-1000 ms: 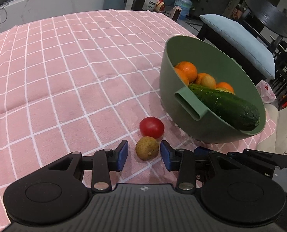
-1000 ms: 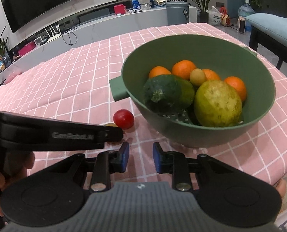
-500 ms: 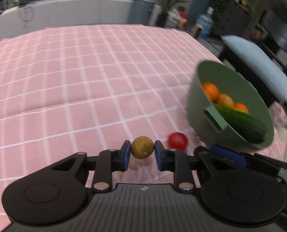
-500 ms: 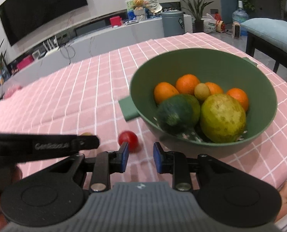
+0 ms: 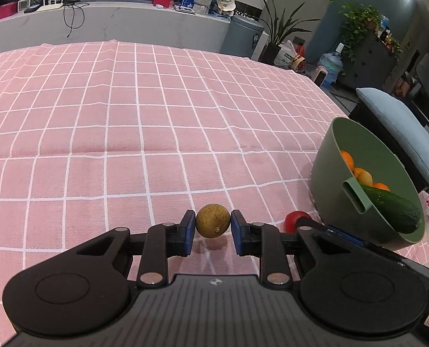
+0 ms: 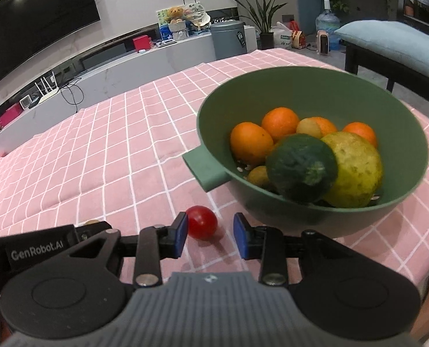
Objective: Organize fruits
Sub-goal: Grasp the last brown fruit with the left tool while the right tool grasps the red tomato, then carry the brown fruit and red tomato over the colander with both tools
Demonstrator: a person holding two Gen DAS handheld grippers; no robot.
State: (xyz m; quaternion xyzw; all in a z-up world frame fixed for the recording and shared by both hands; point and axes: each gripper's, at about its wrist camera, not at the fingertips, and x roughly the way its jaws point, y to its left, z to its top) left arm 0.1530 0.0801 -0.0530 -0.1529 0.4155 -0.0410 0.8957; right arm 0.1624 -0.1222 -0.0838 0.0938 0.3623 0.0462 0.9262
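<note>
My left gripper (image 5: 213,225) is shut on a small brownish-yellow fruit (image 5: 213,220) and holds it just above the pink checked tablecloth. A red tomato (image 6: 201,222) lies on the cloth between the open fingers of my right gripper (image 6: 210,232), close to the left pad; it also shows in the left wrist view (image 5: 294,221). The green bowl (image 6: 310,86) stands right behind it and holds oranges (image 6: 250,141), a dark green cucumber (image 6: 301,166) and a large yellow-green fruit (image 6: 356,170). The bowl also shows in the left wrist view (image 5: 338,190) at the right.
The left gripper's body (image 6: 38,253) sits at the lower left of the right wrist view. The table's right edge runs just past the bowl, with a blue-cushioned chair (image 5: 402,127) beyond. The pink cloth (image 5: 127,115) stretches far and left.
My left gripper closed on the small brownish fruit and lifted it off the cloth. My right gripper opened wider and moved in around the red tomato.
</note>
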